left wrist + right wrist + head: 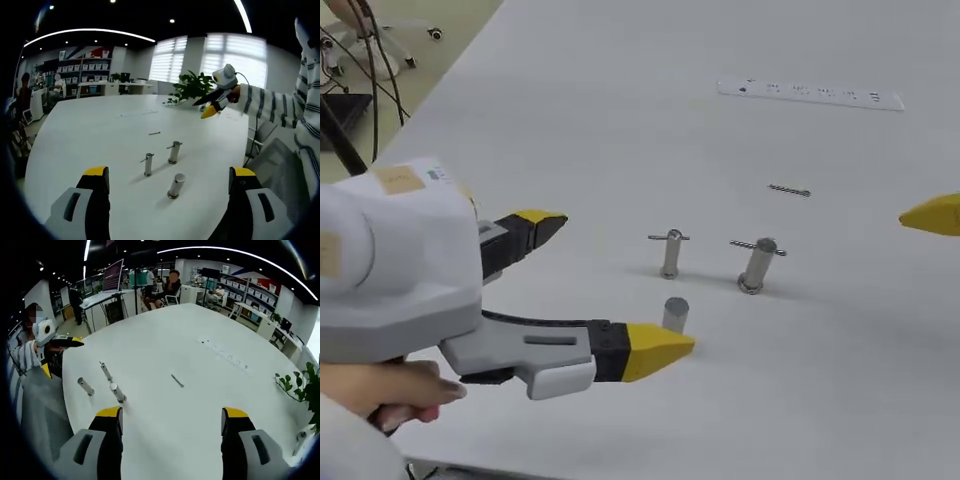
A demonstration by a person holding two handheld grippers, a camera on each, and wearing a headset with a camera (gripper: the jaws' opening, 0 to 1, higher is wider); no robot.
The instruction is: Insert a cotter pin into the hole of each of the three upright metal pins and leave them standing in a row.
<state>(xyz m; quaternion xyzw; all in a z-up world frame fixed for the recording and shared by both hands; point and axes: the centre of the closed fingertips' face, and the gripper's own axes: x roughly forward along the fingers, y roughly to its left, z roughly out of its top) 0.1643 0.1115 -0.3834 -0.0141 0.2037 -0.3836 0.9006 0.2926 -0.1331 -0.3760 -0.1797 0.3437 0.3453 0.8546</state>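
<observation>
- Bare pin (675, 313) stands upright on the white table (570, 120), just ahead of the gap between the left gripper (598, 283) jaws and close beside the lower yellow tip in the head view.
- In the left gripper view it sits between the 2 jaws and touches neither.
- Left gripper jaws are spread wide and grasp nothing.
- Beyond the bare pin, further from those jaws, a fitted pin (670, 258) and a second fitted pin (757, 268) stand upright side by side, each with a cotter through its top.
- Loose cotter pin (790, 190) lies flat on the table past the 2 fitted pins, apart from both.
- Right gripper (172, 415) jaws are also released, wide apart, with nothing in them.
- The loose cotter pin lies ahead of the right jaws, roughly in line with their gap; the 3 pins stand off towards the left jaw.
- In the left gripper view the right gripper is raised above the table's far side, held at the end of a striped sleeve (270, 100).
- A long pale strip (810, 94) lies on the table well beyond everything else.
</observation>
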